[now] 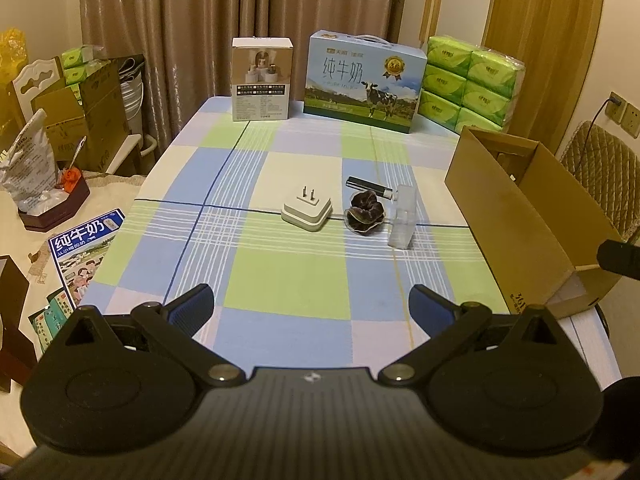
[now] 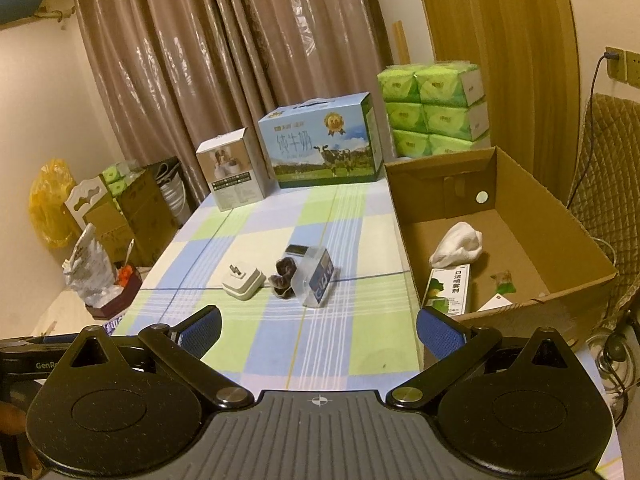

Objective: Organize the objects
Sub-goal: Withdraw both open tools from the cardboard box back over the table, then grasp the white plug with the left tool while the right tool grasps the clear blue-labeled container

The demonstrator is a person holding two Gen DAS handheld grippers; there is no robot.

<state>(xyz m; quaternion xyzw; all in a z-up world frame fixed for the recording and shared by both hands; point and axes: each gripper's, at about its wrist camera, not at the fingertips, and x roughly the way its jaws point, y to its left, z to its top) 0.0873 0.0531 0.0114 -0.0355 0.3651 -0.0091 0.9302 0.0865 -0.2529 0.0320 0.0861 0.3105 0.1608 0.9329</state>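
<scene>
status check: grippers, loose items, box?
Left hand-held gripper open, empty; right hand-held gripper too. Plug, scrunchie, clear case on table. Cardboard box unobstructed.

Ahead of the spread jaws, a checked cloth [image 1: 280, 280] looks smooth and matt. On it lie a glossy white plastic plug [image 1: 307, 211], a velvety dark scrunchie [image 1: 365, 216] and a clear plastic case [image 1: 401, 218]. To the right stands a matt cardboard box [image 2: 520, 240].
</scene>
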